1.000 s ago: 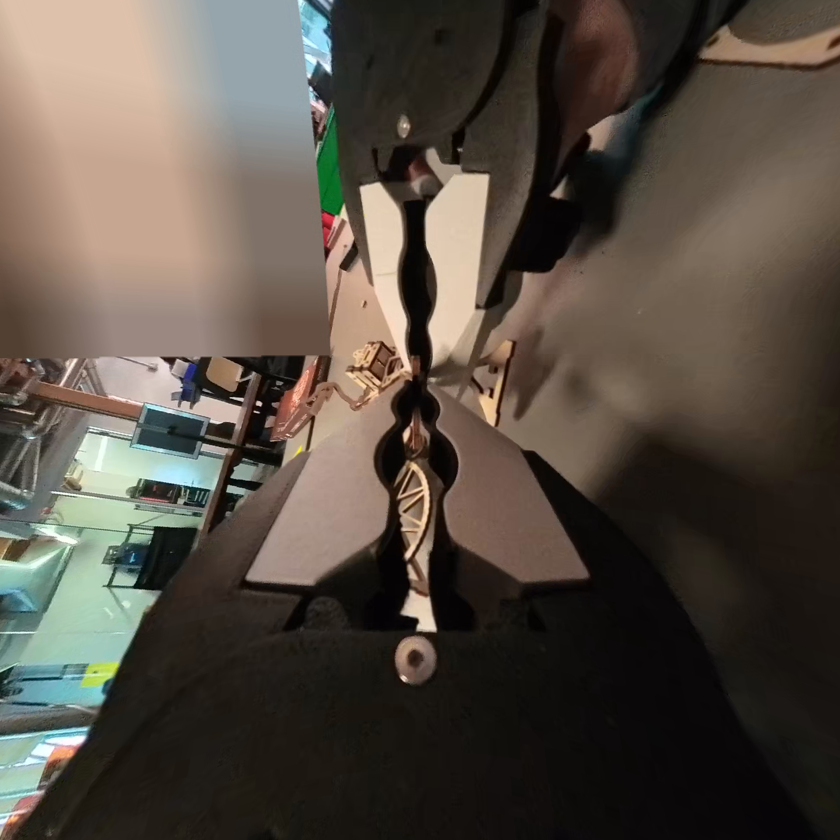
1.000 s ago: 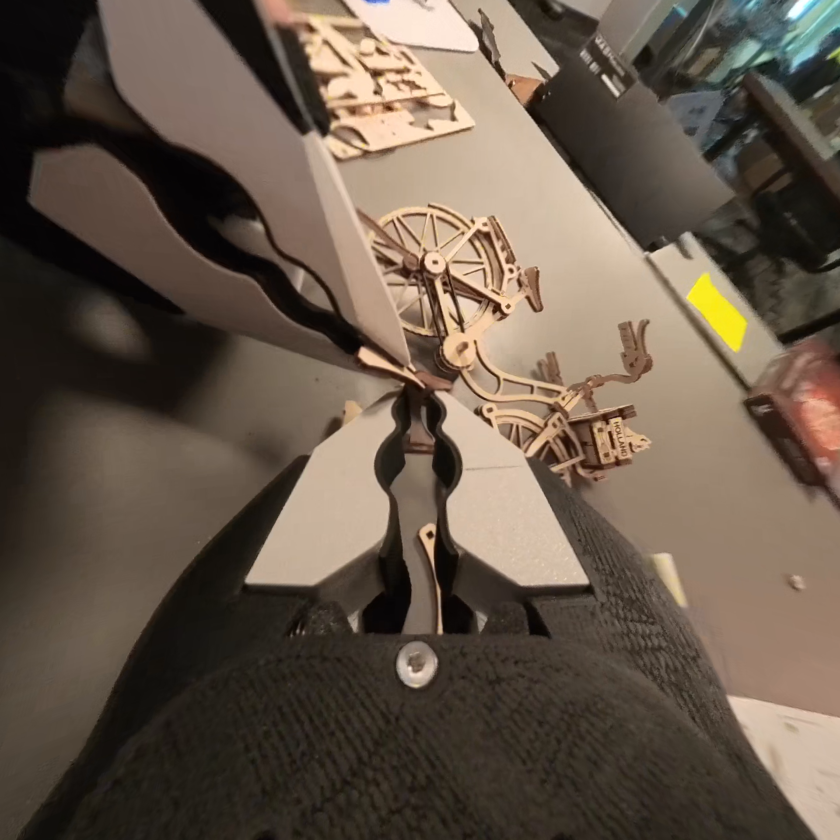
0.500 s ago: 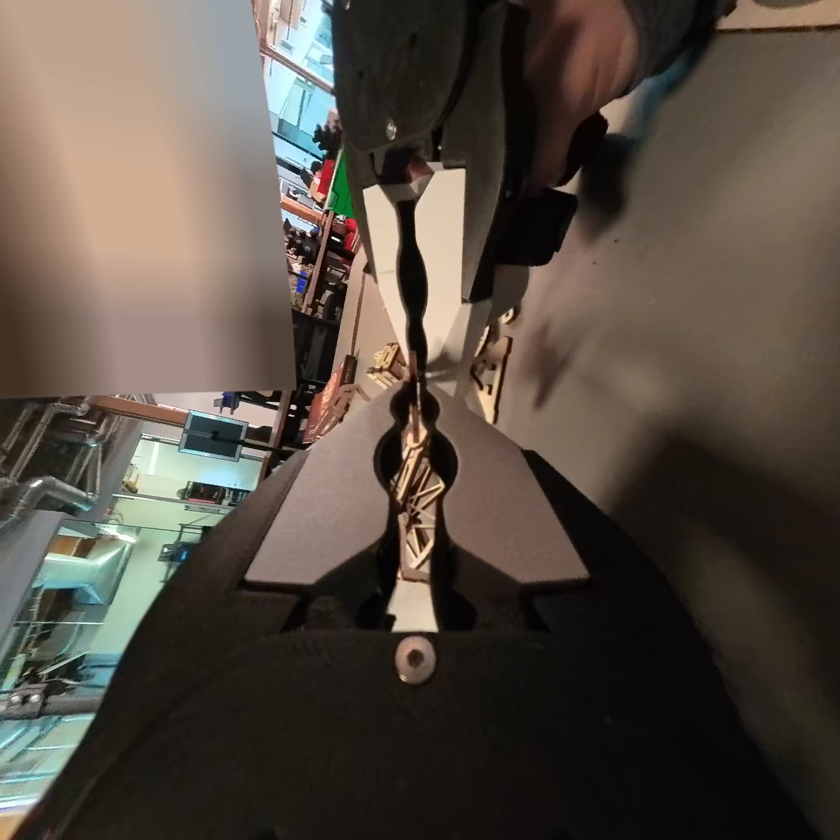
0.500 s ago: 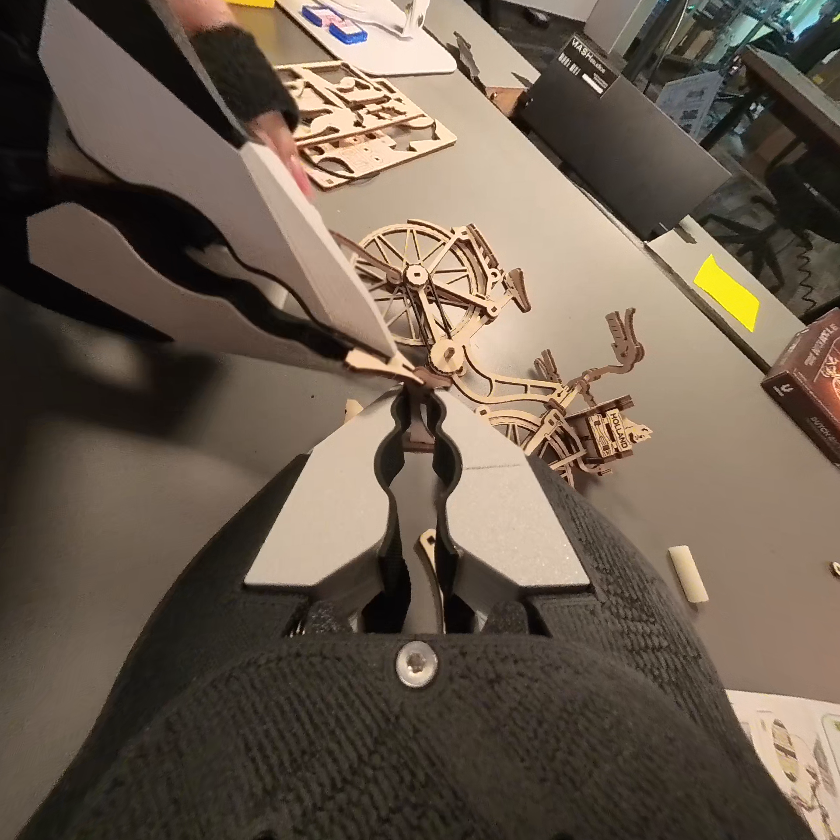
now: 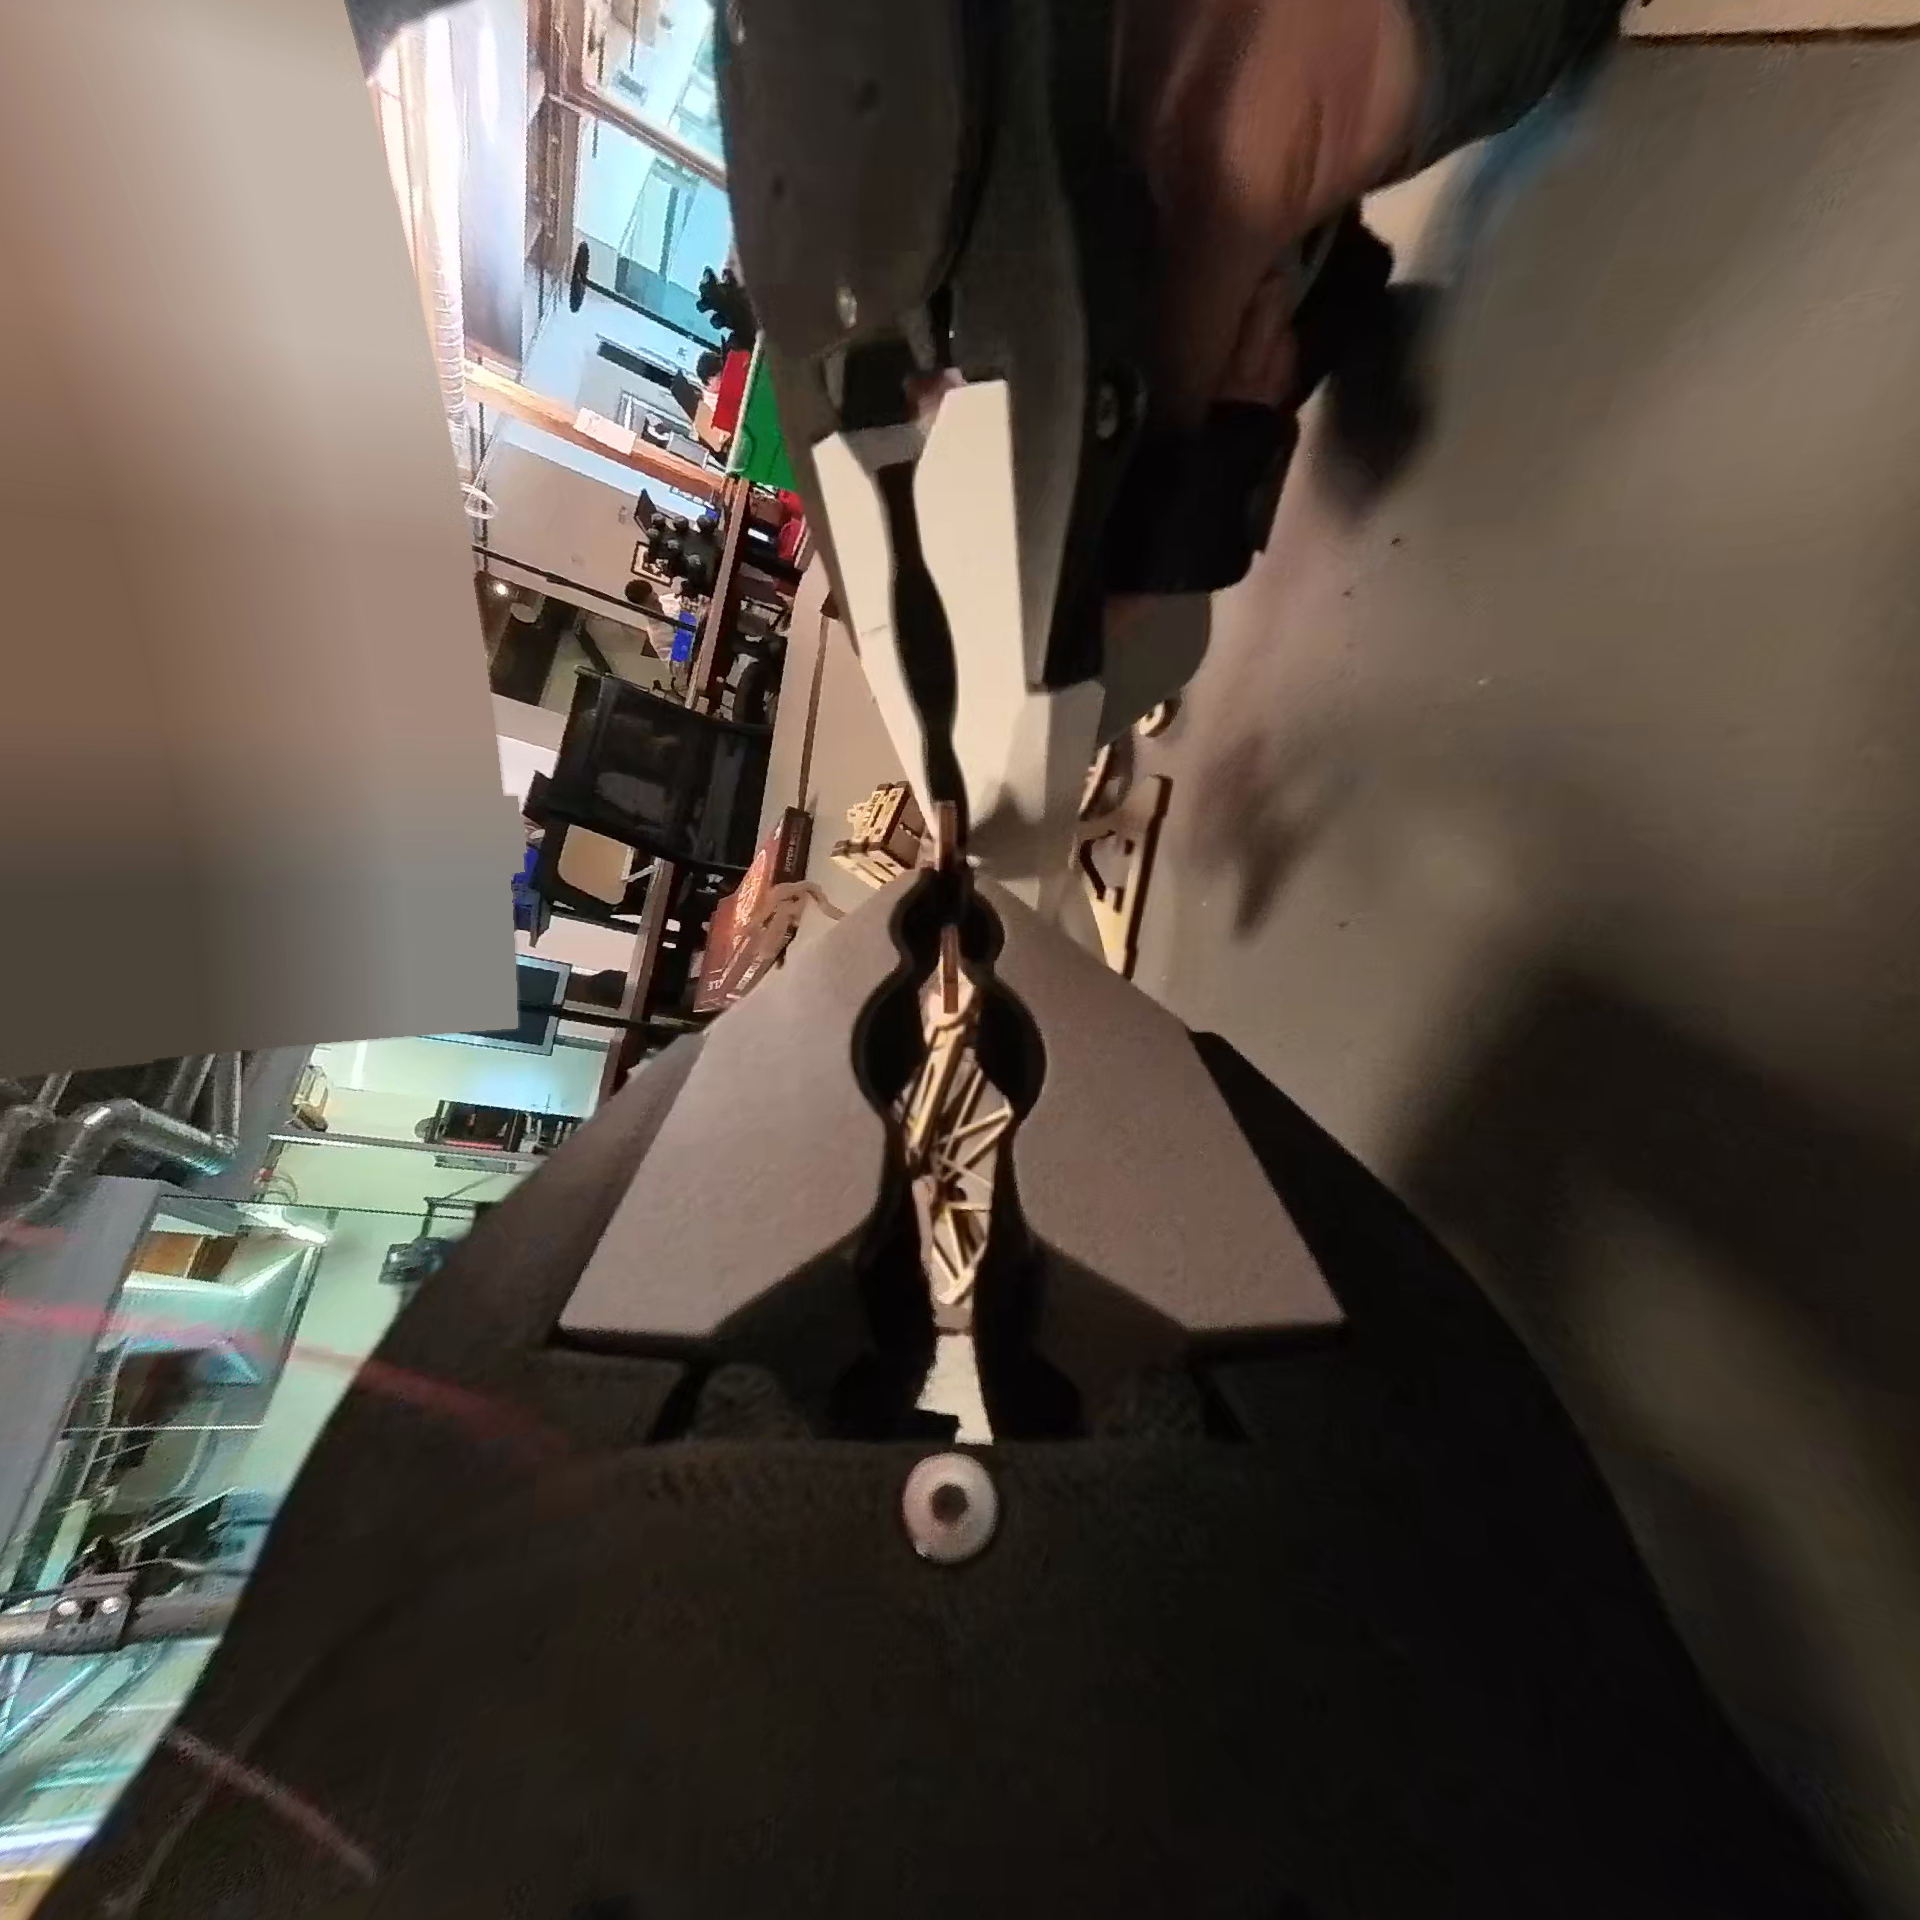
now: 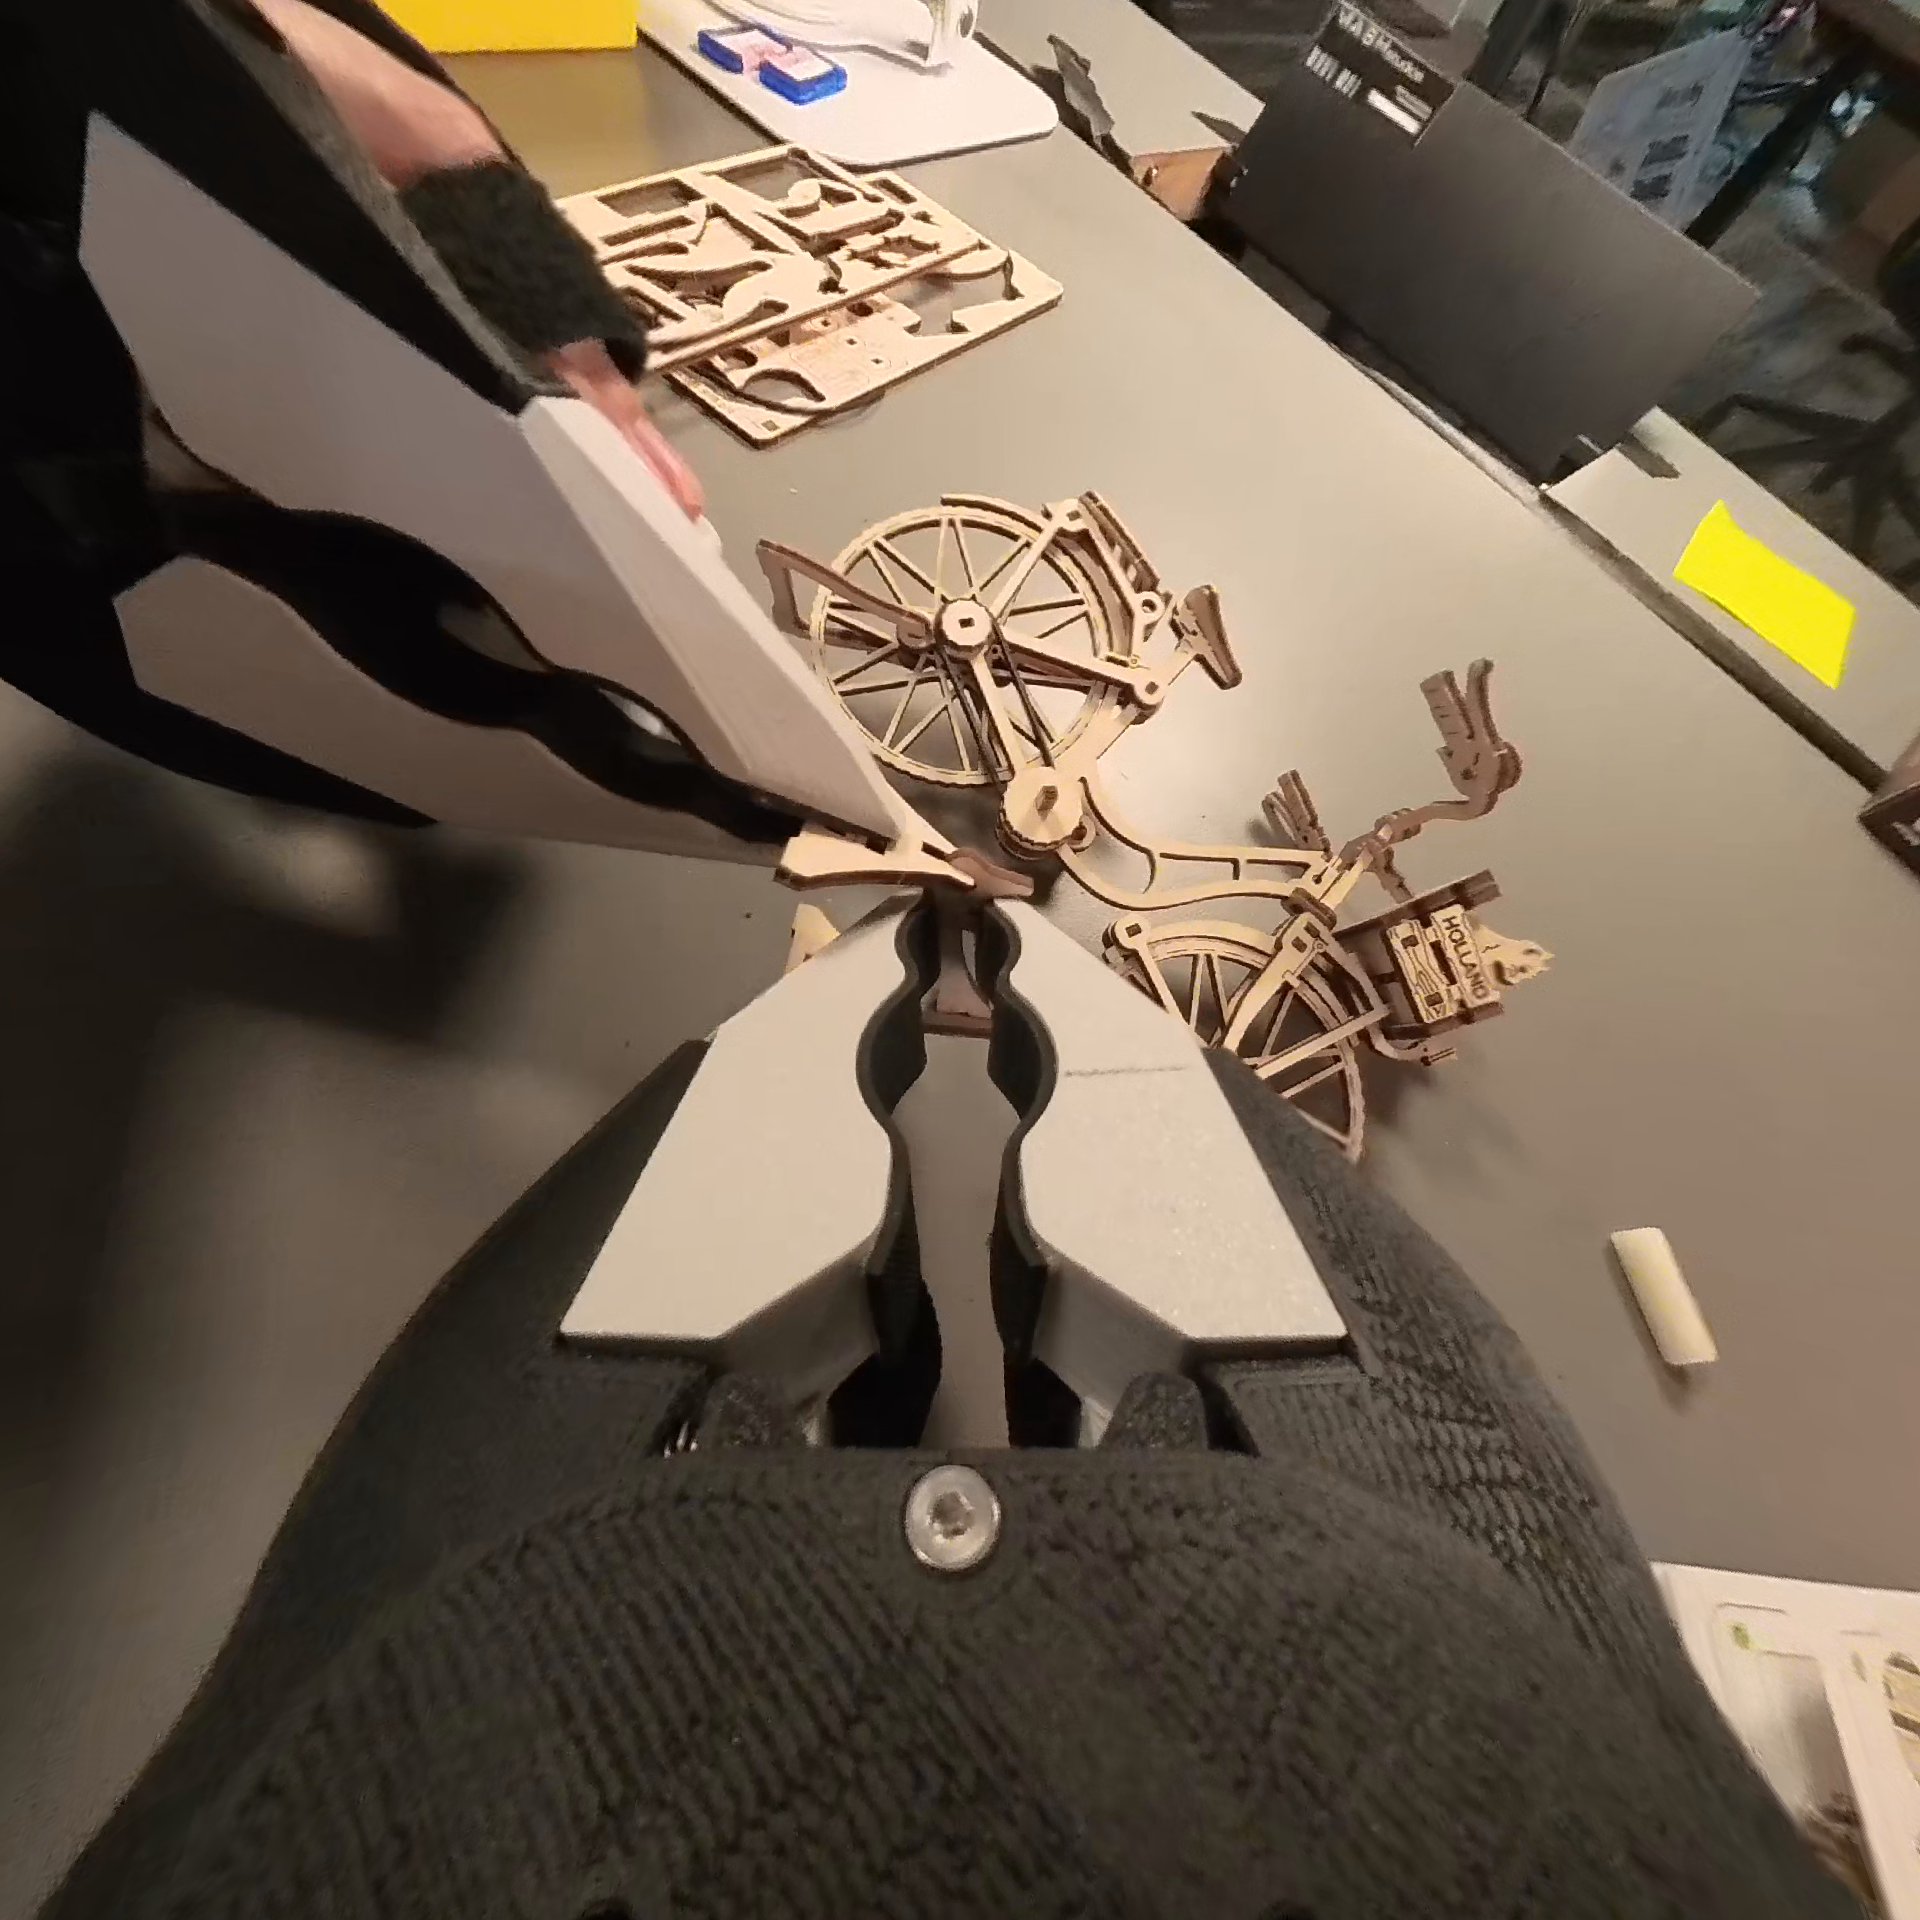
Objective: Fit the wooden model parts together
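1. A small dark wooden piece (image 6: 961, 992) is pinched at the tips of the right gripper (image 6: 958, 914).
2. Just beyond, a pale flat wooden part (image 6: 862, 857) is clamped in the left gripper (image 6: 821, 831); the two pieces are held touching above the grey table (image 6: 1351, 436), and the joint is judged not yet seated.
3. Farther off, a largely built wooden bicycle (image 6: 1122, 779) is seen lying on its side.
4. Behind it, a part sheet (image 6: 810, 301) with pieces remaining is seen, so assembly is judged unfinished.
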Demonstrator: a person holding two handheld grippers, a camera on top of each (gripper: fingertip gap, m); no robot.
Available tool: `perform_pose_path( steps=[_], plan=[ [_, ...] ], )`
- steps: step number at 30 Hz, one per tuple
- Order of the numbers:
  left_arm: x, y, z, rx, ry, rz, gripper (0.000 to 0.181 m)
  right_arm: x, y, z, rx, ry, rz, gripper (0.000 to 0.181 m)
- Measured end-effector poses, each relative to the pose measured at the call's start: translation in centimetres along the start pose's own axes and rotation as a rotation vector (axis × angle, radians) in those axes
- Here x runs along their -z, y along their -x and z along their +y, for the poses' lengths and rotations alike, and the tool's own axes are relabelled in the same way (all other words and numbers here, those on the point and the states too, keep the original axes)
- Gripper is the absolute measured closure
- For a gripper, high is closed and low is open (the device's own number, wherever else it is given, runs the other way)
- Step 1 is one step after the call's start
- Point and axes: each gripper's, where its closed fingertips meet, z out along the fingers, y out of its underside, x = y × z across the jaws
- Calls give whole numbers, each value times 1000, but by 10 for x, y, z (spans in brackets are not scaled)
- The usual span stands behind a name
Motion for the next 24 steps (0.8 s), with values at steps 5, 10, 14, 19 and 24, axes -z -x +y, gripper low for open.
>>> perform_pose_path(
  steps=[5,10,14,19,24],
  plan=[
    [-1,-5,2,20,7,41,180,-2,-2,5,150,32,79,178],
    [-1,-10,2,43,4,69,180,-3,-6,8,349,75,190,179],
    [-1,-10,2,38,6,62,180,-4,-4,9,275,69,163,179],
    [-1,-6,1,35,4,33,180,-4,-2,5,154,43,118,178],
    [-1,-9,-1,25,12,40,180,-4,-5,7,340,77,219,179]
  ],
)
